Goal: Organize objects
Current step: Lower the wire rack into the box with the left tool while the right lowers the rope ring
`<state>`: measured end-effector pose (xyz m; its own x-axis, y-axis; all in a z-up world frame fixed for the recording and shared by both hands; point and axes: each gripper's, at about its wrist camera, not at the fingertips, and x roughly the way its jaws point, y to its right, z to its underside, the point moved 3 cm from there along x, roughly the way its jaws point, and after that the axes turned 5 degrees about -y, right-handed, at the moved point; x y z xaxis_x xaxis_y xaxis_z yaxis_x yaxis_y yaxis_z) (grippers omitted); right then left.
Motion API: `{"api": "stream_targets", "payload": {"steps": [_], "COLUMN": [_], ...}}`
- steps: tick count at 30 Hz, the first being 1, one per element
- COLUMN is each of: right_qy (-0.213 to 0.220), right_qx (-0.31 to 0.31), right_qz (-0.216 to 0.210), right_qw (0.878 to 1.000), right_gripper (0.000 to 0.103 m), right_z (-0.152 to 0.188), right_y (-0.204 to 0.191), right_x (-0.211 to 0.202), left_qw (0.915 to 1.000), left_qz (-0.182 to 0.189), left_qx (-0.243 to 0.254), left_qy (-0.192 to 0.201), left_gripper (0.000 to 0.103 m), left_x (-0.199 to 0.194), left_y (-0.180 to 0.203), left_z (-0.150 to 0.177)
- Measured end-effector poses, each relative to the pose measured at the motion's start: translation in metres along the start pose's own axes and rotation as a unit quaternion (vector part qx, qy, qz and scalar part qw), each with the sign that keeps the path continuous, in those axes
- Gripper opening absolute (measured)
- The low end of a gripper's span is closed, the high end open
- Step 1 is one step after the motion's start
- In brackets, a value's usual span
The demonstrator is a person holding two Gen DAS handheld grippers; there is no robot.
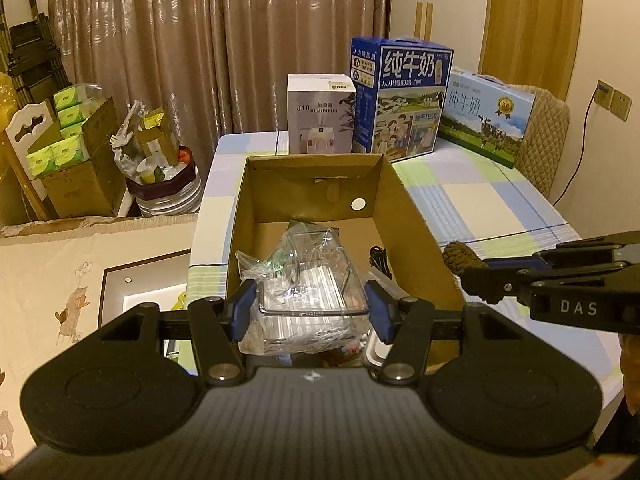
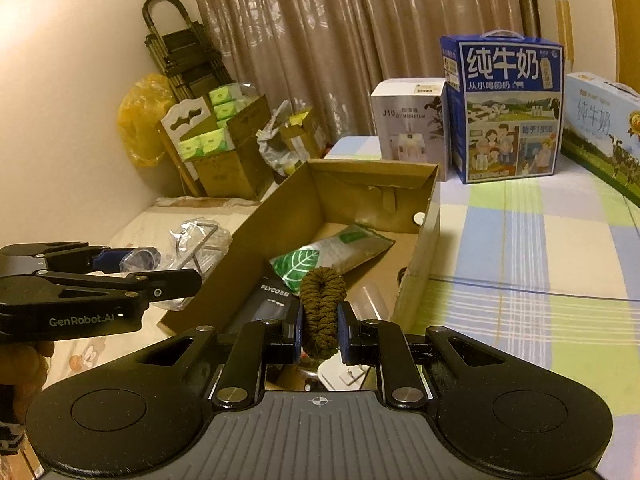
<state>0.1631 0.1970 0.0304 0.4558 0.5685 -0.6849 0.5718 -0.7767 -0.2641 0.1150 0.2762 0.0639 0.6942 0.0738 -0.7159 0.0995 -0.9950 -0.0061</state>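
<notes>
An open cardboard box (image 1: 404, 208) (image 2: 276, 208) stands on the checked tablecloth. My left gripper (image 1: 310, 306) is shut on a clear plastic case wrapped in a crinkled bag (image 1: 308, 280) (image 2: 192, 244), held over the near end of the box. My right gripper (image 2: 320, 330) is shut on a folded brown braided rope (image 2: 322, 308) (image 1: 460, 258), held above the box's near right corner. Inside the box lie a green-and-white leaf-print packet (image 2: 332, 252), a black FLYCO box (image 2: 272, 300) and a black cable (image 1: 378, 262).
At the table's far edge stand a white humidifier box (image 1: 320, 118), a blue milk carton (image 1: 402, 96) and a pale blue milk carton (image 1: 486, 114). Left of the table are cartons of green tissue packs (image 1: 64, 136), a cluttered bin (image 1: 160, 176) and a folded trolley (image 2: 180, 52).
</notes>
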Motion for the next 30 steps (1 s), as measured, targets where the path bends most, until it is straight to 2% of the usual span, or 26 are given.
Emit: {"api": "stream_targets", "payload": {"steps": [10,22,30], "right_qy": [-0.012,-0.015,-0.015], "right_qx": [0.005,0.009,0.008], "right_qz": [-0.001,0.002,-0.001], "right_qw": [1.0,1.0,1.0], "right_gripper": [0.014,0.014,0.014], "right_z": [-0.006,-0.012,-0.013], "right_y": [0.004,0.009,0.007], "right_x": [0.025,0.034,0.036], "left_qw": [0.9999,0.9999,0.9997], "left_qz": [0.007,0.01,-0.002], "left_qx": [0.0,-0.011,-0.022], "left_qy": [-0.015,-0.005,-0.006], "left_gripper": [0.053,0.052,0.061], "left_x": [0.029,0.04,0.03], "left_y": [-0.002,-0.01,-0.019], "left_z": [-0.008,-0.018,-0.006]}}
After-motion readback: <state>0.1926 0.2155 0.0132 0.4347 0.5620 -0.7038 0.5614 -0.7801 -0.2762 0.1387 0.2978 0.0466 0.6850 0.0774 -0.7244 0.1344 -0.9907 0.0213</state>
